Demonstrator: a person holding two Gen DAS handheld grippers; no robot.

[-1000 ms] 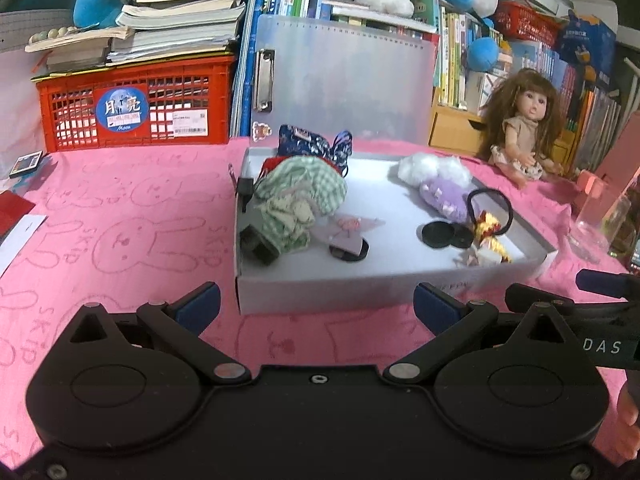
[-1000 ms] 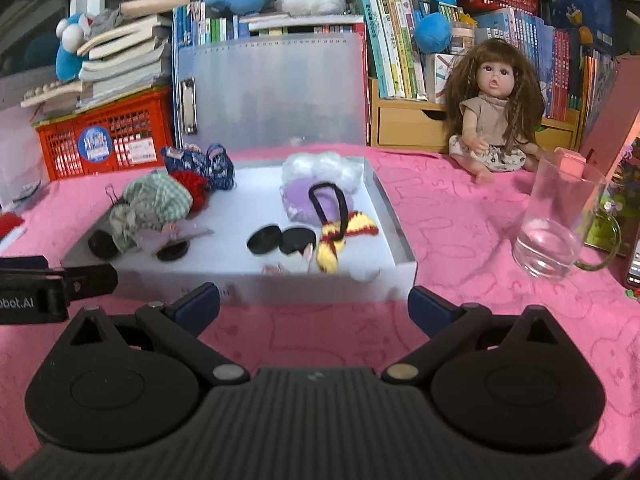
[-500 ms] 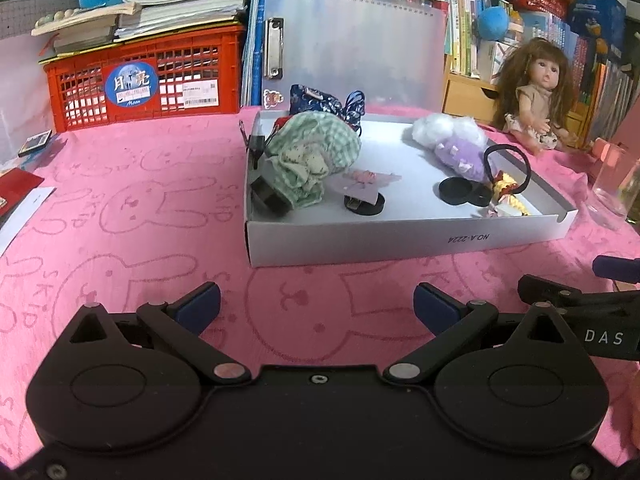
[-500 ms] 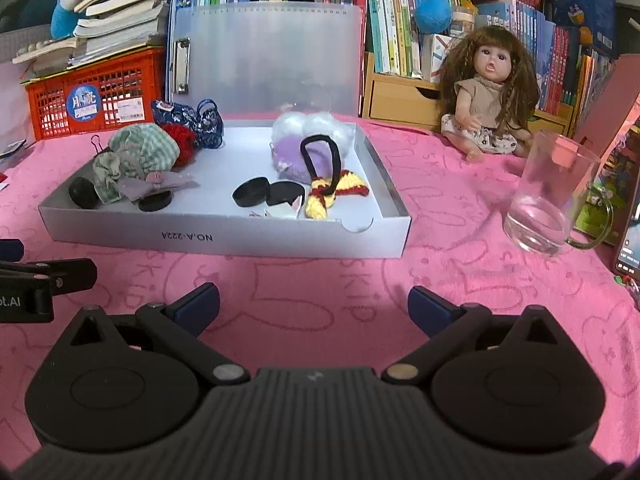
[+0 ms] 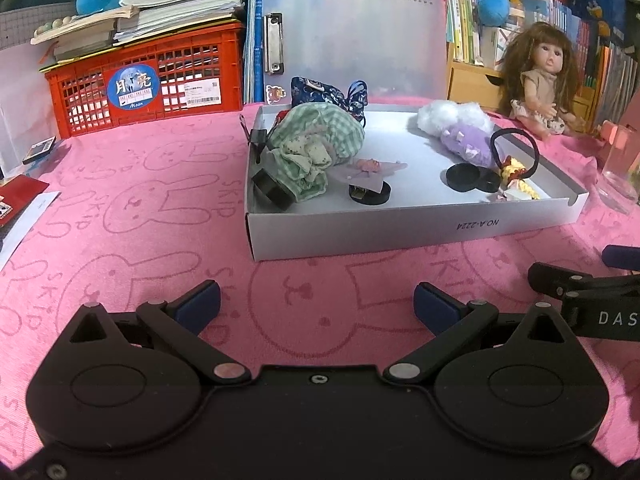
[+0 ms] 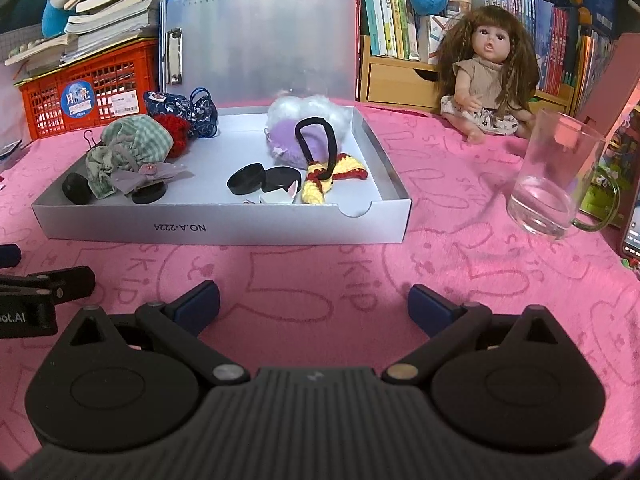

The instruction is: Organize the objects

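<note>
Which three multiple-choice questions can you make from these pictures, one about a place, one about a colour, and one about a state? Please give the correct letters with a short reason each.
1. Where does the glass mug stand?
A. inside the tray
B. on the pink cloth, right of the tray
C. on the red crate

2. What colour is the hair tie leaning on the purple plush?
A. black
B. white
C. green

3. What is the state of the right gripper?
A. shut on a lid
B. open and empty
C. shut on the doll

Answers:
1 B: it stands on the pink cloth, outside the grey tray.
2 A: the loop is plainly black.
3 B: its fingers are wide apart, with only cloth between them.
</note>
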